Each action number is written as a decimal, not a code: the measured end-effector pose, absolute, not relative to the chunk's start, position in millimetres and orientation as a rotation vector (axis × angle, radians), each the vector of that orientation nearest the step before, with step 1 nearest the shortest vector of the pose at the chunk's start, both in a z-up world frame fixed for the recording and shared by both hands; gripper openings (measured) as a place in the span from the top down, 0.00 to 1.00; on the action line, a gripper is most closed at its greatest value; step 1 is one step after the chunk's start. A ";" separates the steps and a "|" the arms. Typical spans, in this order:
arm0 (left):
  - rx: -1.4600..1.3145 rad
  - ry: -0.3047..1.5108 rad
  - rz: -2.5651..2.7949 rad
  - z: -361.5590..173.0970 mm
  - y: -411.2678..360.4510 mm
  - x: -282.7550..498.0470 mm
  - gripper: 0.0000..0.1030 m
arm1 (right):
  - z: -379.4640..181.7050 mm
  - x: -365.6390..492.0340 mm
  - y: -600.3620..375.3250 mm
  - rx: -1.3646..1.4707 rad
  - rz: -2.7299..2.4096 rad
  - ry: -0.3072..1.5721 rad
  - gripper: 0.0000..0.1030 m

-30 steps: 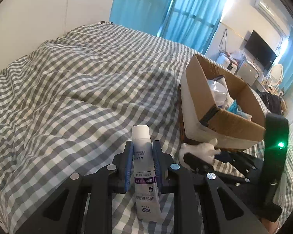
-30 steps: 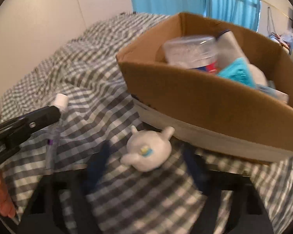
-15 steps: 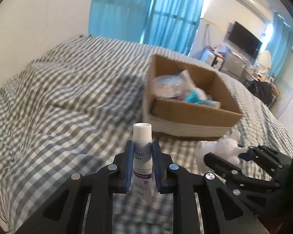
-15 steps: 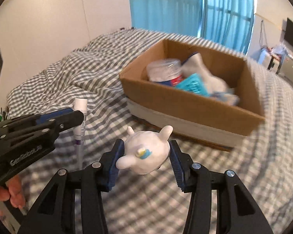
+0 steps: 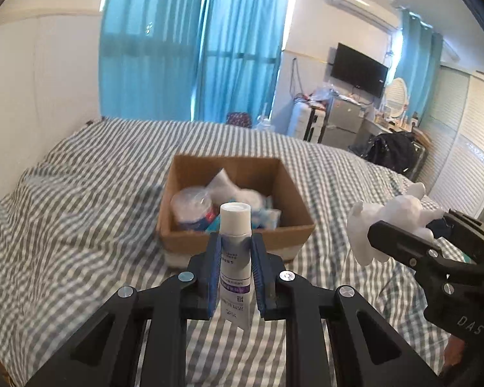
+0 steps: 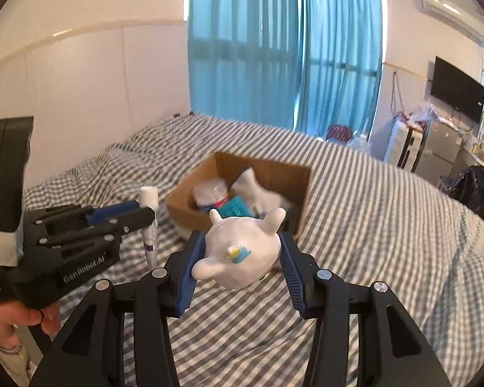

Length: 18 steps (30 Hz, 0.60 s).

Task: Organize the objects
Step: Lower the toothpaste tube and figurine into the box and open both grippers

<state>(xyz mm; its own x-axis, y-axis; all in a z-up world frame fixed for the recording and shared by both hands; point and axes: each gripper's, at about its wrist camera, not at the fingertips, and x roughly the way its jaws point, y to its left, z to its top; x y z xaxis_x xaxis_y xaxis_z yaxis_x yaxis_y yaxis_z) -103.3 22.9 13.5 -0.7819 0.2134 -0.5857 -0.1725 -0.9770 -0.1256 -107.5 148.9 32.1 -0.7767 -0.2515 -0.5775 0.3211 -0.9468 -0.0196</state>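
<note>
My left gripper [image 5: 235, 245] is shut on a white tube with a purple band [image 5: 235, 258], held upright above the checked bed; the tube also shows in the right wrist view [image 6: 150, 222]. My right gripper [image 6: 238, 245] is shut on a white toy figure with a blue and yellow mark [image 6: 240, 254], also seen at the right of the left wrist view [image 5: 390, 222]. An open cardboard box [image 5: 177, 225] with several items inside sits on the bed ahead of both grippers [image 6: 180, 206].
The grey-and-white checked bed [image 5: 64, 225] fills the foreground. Blue curtains [image 5: 193, 48] hang behind it. A wall TV [image 5: 358, 67], a suitcase and cluttered furniture stand at the right. A white wall runs along the bed's left side.
Both grippers have risen and pulled back from the box, each still holding its object. The box now looks smaller and farther away.
</note>
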 end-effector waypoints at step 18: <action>-0.927 -0.019 2.770 8.5 34.5 -255.0 0.82 | 52.3 -249.0 150.8 0.818 -2.701 0.203 0.55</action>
<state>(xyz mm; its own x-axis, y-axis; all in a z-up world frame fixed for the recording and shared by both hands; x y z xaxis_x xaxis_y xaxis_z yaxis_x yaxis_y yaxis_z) -255.0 34.5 8.5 -0.7769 0.2115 -0.5931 -0.2031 -0.9757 -0.0818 -249.0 150.8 52.3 -0.7888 -0.2524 -0.5604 0.3333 -0.9417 -0.0450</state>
